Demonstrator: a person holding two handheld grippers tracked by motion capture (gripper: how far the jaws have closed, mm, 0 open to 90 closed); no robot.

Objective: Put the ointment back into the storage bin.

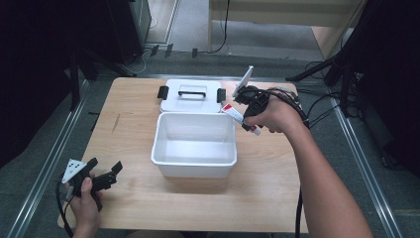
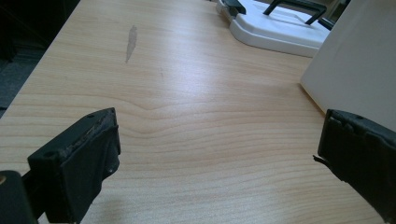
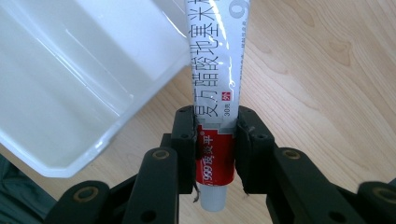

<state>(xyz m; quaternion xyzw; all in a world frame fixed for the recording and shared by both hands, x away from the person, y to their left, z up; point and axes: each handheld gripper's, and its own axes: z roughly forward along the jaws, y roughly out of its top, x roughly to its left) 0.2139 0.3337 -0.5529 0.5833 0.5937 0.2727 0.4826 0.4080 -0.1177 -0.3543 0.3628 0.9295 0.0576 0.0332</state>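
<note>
A white and red ointment tube [image 3: 214, 93] stands between the black jaws of my right gripper [image 3: 215, 135], which is shut on its red end near the white cap. In the high view the right gripper [image 1: 249, 115] holds the tube [image 1: 238, 118] in the air, just off the right rim of an open white plastic box [image 1: 194, 158]. The box's lid [image 1: 190, 95], with a black handle and black clips, lies flat behind it. My left gripper [image 1: 106, 173] rests at the table's near left corner. Its jaws stand open over bare wood [image 2: 210, 130].
The wooden table [image 1: 133, 198] has a dark scuff [image 2: 131, 42] at its left side. Metal rails run along both sides of the table. Cables and dark stands crowd the floor at the right and rear.
</note>
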